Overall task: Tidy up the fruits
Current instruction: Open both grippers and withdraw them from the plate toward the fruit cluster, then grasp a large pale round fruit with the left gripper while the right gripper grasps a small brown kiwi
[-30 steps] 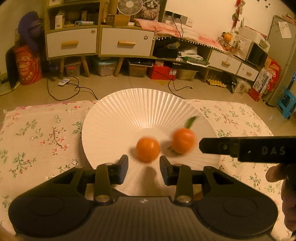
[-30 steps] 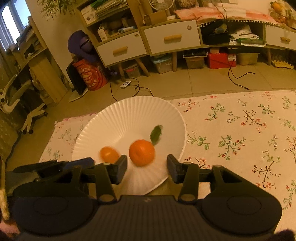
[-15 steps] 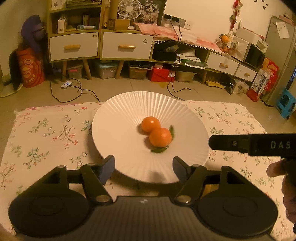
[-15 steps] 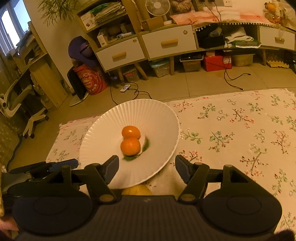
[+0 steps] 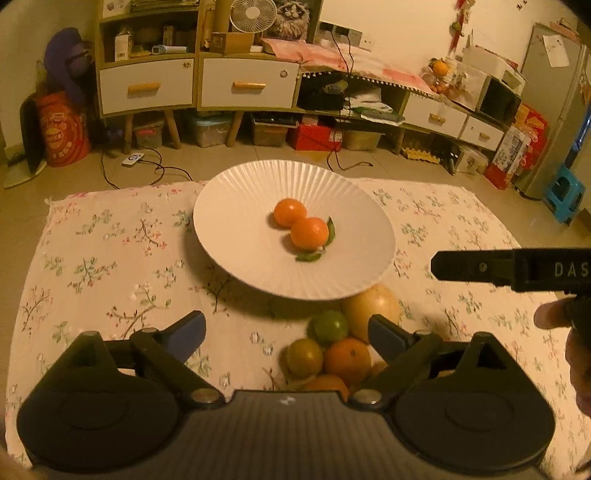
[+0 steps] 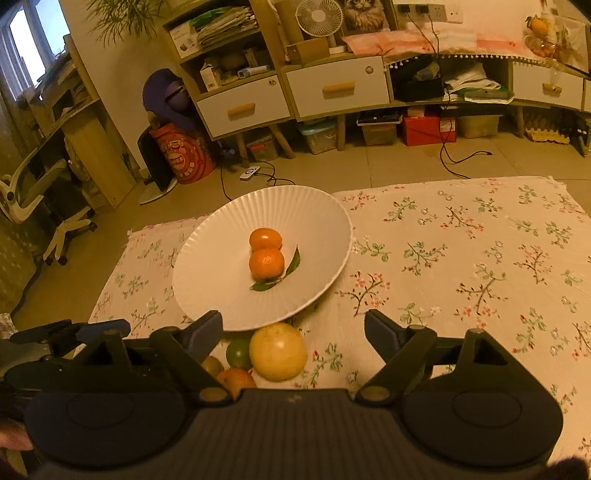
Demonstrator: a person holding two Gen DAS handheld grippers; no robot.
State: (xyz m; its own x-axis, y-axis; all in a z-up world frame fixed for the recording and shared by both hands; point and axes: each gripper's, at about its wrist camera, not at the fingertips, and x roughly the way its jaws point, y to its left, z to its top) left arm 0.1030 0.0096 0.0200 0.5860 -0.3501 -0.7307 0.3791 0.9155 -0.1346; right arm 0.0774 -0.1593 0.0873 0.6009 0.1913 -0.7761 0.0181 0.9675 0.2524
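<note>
Home liv. rm: drawer cabinets [image 5: 199, 83], fan [image 5: 253, 14]

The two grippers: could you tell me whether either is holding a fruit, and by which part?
Nothing is held. The left gripper and right gripper are both open and empty, with the loose fruit pile below them.

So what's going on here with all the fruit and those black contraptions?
A person is sorting fruit with a pair of hand-held tongs. Two small orange tangerines already sit touching each other in the white ribbed plate on the floral cloth. Both the left tongs and the right tongs are open and empty, above a pile of loose fruit beside the plate: a big yellow pomelo-like fruit, a green citrus and oranges.
</note>
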